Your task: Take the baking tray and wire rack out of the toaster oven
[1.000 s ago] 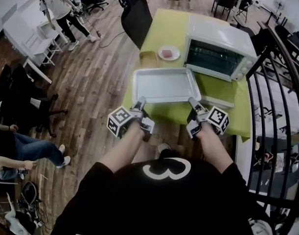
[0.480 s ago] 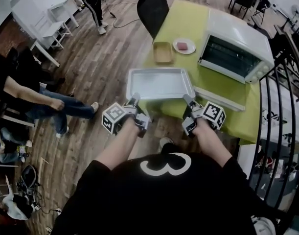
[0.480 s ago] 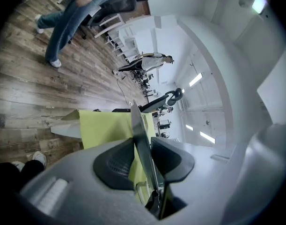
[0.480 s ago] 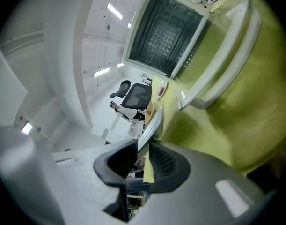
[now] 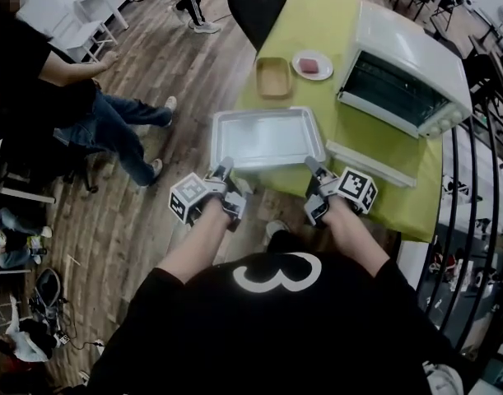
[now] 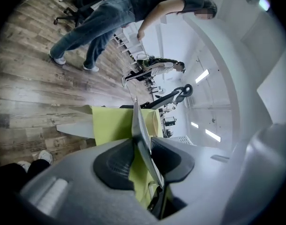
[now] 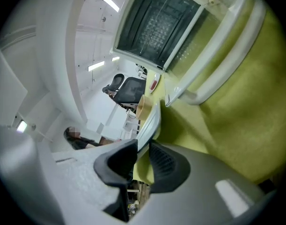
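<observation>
1. The baking tray (image 5: 267,138) was outside the toaster oven (image 5: 407,52), over the near left corner of the green-covered tabletop (image 5: 383,200). Its empty inside faced up.
2. Whether the tray rested on the tabletop or was carried just above it could not be told.
3. The left claw (image 5: 225,168) was clamped on the tray's near rim by the left corner. In the left gripper view both pads pressed on the thin metal edge.
4. The right claw (image 5: 310,166) gripped the same rim by the right corner. Its jaws had just been closing further, with the rim between them.
5. The toaster oven stood toward the right edge of the tabletop. Its door (image 5: 370,164) lay folded down toward the near edge, just beside the tray's right side.
6. In the right gripper view the wire rack (image 7: 157,32) showed as a faint grid inside the dark cavity.
7. Beyond the tray, near the left edge, sat a tan dish (image 5: 273,78) and a plate (image 5: 312,64) with something pink on it.
8. A black chair (image 5: 255,2) stood at the far left corner, and a person (image 5: 86,105) stood on the wooden floor (image 5: 152,220) to the left.
</observation>
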### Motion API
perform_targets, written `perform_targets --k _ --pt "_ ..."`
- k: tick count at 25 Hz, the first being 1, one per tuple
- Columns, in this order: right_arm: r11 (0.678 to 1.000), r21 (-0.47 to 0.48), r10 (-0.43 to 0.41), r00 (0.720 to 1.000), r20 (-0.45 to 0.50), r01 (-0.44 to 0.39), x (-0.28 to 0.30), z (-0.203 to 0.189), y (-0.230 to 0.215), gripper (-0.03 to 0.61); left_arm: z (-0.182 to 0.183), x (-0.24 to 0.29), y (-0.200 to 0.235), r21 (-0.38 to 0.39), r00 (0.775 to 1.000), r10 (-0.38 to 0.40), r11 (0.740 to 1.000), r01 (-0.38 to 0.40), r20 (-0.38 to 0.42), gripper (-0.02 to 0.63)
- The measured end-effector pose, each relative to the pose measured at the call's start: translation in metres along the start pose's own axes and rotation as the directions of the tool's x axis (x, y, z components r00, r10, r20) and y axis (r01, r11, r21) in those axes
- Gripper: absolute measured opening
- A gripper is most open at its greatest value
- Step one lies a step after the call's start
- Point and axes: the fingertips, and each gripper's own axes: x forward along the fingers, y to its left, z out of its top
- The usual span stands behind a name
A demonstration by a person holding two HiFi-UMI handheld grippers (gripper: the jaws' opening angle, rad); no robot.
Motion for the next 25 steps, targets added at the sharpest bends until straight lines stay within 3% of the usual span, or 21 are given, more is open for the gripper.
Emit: perform_targets --k 4,8,11,15,19,24,25 --pt "0.999 0.007 -0.034 0.997 -0.068 0.034 0.008 -0.003 -0.014 0.072 -0.004 0.005 0.02 0.051 0.995 0.081 0.996 -0.078 -0.05 0.12" --pt "0.998 -0.007 -0.067 0.989 -0.129 0.067 0.015 -0.003 -0.028 0.083 -0.012 0.015 0.029 0.167 0.98 0.132 0.98 -0.107 -0.147 0.121" --pt "0.996 -0.031 -0.085 0.979 -0.186 0.08 0.019 -0.007 -0.032 0.155 -0.023 0.021 0.029 0.272 0.958 0.155 0.959 -0.087 -0.243 0.185" --pt "0.988 -0.133 -0.115 0.954 -0.277 0.081 0.023 -0.011 -0.036 0.194 -0.035 0.024 0.033 0.383 0.915 0.194 0.922 -0.047 -0.355 0.248" --pt "0.951 -0.303 -0.17 0.913 -0.37 0.055 0.023 -0.018 -0.038 0.221 -0.048 0.019 0.041 0.551 0.861 0.281 0.835 -0.001 -0.423 0.262" --pt "0.843 -0.538 -0.275 0.85 -0.45 -0.011 0.018 -0.028 -0.038 0.221 -0.047 0.01 0.049 0.759 0.816 0.424 0.651 0.028 -0.394 0.262" --pt "0.813 -0.582 -0.304 0.839 -0.452 -0.019 0.015 -0.029 -0.039 0.237 -0.047 0.007 0.05 0.775 0.81 0.436 0.631 0.034 -0.391 0.262"
